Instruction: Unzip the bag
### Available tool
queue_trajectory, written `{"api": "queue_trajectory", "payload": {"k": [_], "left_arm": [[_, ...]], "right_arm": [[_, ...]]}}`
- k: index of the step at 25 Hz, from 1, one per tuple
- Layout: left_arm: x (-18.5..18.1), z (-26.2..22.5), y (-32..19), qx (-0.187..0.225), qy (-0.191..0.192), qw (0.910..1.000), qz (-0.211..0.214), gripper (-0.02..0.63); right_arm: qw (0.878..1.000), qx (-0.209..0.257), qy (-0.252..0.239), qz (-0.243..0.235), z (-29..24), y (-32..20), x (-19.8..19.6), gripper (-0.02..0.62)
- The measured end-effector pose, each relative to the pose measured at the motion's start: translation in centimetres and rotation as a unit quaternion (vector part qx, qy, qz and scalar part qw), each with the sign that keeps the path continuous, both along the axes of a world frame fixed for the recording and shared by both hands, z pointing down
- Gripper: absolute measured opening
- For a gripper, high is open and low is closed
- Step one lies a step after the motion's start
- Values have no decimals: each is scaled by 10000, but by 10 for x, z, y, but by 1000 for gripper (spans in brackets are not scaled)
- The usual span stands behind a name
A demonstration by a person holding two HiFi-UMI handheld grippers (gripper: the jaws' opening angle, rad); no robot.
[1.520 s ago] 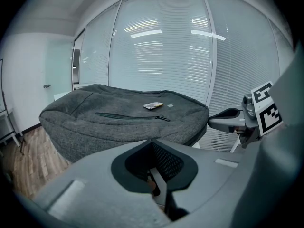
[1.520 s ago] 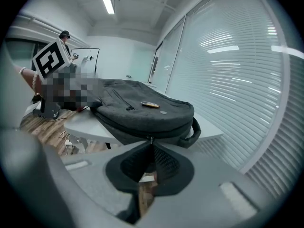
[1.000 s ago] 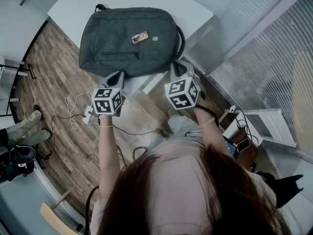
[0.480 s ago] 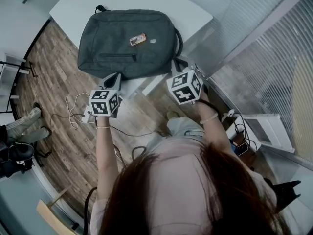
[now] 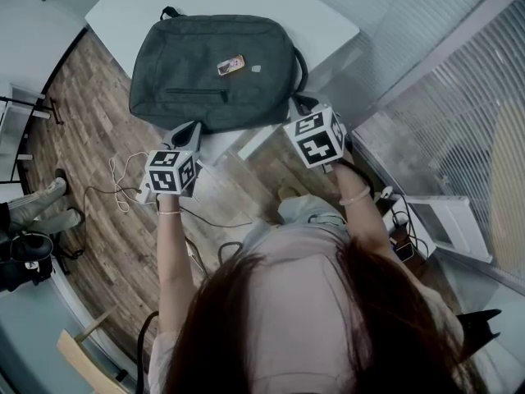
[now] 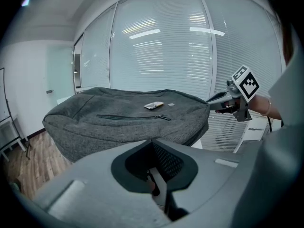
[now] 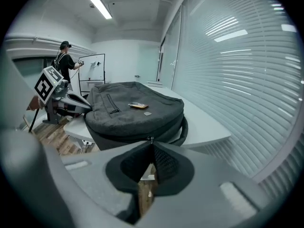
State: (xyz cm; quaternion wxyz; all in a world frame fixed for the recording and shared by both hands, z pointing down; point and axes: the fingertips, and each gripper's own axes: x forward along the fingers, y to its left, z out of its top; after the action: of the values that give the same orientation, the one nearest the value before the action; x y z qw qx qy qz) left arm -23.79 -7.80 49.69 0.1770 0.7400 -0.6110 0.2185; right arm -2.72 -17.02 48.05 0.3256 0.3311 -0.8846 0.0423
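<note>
Left tongs (image 6: 152, 141): shut tip to tip, with nothing between them. They hung just off the near long edge of the bag (image 5: 215, 71), below its front pocket zip (image 5: 197, 93), and did not appear to touch the fabric.

Right tongs (image 7: 151, 140): also closed together at the tips, holding nothing that could be identified. A small metal piece showed right at the tips against the bag's side. It was judged a possible zip pull, but contact could not be confirmed. In the head view these tongs stood at the bag's near right corner, beside the carry handle (image 5: 303, 66).

The bag lay flat on the white surface (image 5: 324, 19), zipped and undisturbed. A small orange tag (image 5: 230, 64) rested on its top panel. Its long axis ran across the person from left to right, so both tongs faced one long side, with the bag directly ahead and slightly above their tips.

The right tongs were judged nearer the main zip along the side wall, and the left better placed to steady the body. Opening had not begun. A second person stood well beyond the surface in the right gripper view.
</note>
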Motion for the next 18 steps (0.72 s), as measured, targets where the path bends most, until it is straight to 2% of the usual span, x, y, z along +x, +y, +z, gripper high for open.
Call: {"api": "queue_trajectory", "payload": {"k": [5, 10, 18], "left_arm": [[0, -3, 1, 50, 52, 9999, -108, 5], [2, -9, 0, 29, -147, 9997, -198, 5], [39, -37, -5, 284, -136, 9993, -180, 6]], "right_arm": [[9999, 58, 66, -110, 1, 1, -1, 11], [9997, 62, 74, -238, 3, 0, -2, 11], [9992, -22, -151, -370, 4, 1, 0, 11]]}}
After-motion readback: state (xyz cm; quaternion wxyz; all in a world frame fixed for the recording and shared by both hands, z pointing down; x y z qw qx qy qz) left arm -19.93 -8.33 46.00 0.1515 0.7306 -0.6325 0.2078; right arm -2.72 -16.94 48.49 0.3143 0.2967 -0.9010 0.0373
